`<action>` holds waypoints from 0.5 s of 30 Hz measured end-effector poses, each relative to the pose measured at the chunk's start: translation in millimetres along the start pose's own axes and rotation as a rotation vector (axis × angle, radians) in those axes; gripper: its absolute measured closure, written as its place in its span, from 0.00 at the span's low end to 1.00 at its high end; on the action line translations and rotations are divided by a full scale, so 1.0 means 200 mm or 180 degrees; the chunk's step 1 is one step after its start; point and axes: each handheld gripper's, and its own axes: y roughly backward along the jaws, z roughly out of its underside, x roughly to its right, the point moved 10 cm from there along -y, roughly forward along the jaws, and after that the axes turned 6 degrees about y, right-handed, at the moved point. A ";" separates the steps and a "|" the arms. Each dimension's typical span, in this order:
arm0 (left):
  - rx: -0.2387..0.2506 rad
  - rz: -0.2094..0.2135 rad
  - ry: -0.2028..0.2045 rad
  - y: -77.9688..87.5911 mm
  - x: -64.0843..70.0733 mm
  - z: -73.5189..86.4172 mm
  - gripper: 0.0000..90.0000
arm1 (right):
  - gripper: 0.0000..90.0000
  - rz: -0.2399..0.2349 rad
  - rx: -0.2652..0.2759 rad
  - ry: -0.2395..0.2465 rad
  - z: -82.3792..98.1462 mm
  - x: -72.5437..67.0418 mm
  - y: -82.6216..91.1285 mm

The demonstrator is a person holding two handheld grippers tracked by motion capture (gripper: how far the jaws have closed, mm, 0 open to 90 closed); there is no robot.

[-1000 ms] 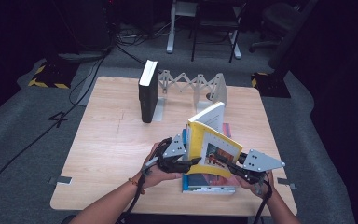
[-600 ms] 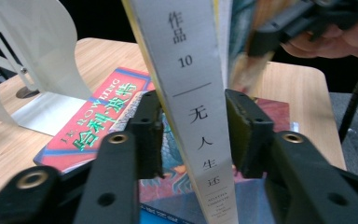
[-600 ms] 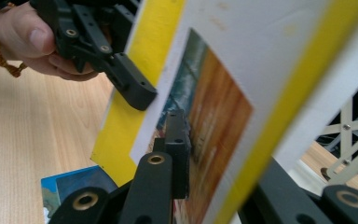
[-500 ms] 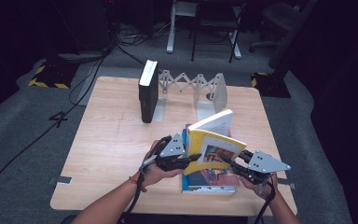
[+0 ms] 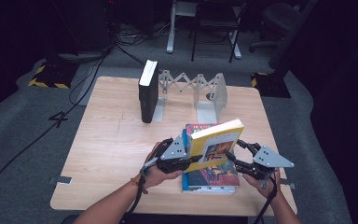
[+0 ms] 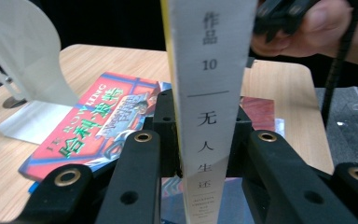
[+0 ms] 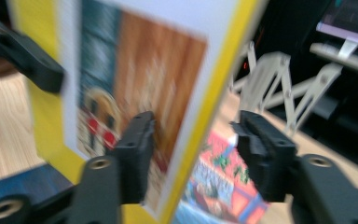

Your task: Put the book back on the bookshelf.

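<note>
Jaws of the left gripper [image 5: 186, 158] have just been closing and clamp the yellow book's [image 5: 214, 144] spine; the right gripper [image 5: 237, 156] has just been opening, its jaws straddling the book's far edge, slack.

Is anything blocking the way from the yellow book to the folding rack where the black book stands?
Nothing visible does. The yellow book is held up above the red book, and bare table lies between it and the rack, beside the black book.
</note>
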 end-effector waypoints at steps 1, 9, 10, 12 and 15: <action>0.0011 -0.0016 -0.0026 0.00 0.00 0.00 0.82 | 0.41 -0.0019 -0.0040 -0.0056 0.02 0.00 -0.01; 0.0091 0.0039 0.0067 -0.05 0.01 0.04 0.77 | 0.46 -0.0250 -0.0148 -0.0065 0.06 -0.06 -0.06; 0.0119 0.0051 0.0102 -0.06 0.02 0.04 0.76 | 0.46 -0.0285 -0.0151 -0.0068 0.06 -0.08 -0.07; 0.0177 0.0071 0.0120 -0.06 0.02 0.03 0.76 | 0.45 -0.0291 -0.0167 -0.0008 0.06 -0.10 -0.08; 0.0239 0.0153 0.0145 -0.06 0.03 0.03 0.71 | 0.45 -0.0286 -0.0176 0.0001 0.06 -0.11 -0.08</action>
